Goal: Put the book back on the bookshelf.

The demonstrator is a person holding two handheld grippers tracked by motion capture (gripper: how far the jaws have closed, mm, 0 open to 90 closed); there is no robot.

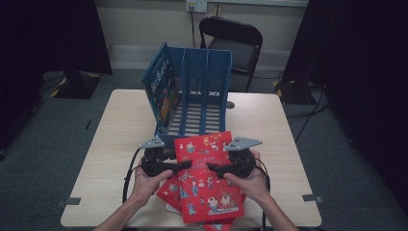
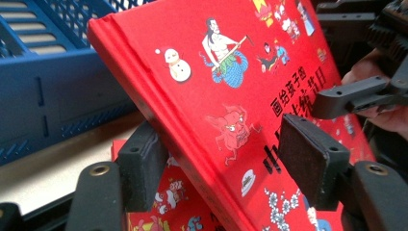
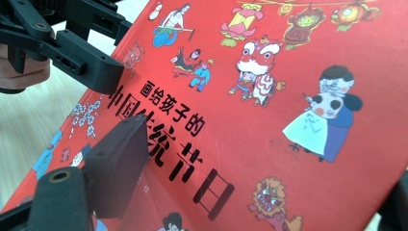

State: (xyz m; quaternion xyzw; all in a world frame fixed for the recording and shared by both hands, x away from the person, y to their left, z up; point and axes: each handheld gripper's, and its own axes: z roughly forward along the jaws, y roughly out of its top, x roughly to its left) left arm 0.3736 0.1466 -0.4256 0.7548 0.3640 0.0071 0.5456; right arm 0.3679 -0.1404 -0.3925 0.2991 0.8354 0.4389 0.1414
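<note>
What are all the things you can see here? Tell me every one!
Top red book: one, red with cartoon pictures, tilted up off the stack at the table's near edge, between both grippers.
Red books underneath: at least one more, count unclear, red, lying flat under the top one.
File rack: one, blue, with slotted compartments, middle of the table.
Blue book: one, blue, standing in the rack's left compartment.
Table: one, pale wood.
Chair: one, black, behind the table.
Left gripper: one, black, jaws astride the top book's spine edge.
Right gripper: one, black, jaws at the book's opposite edge.
Hands: two, one behind each gripper.
</note>
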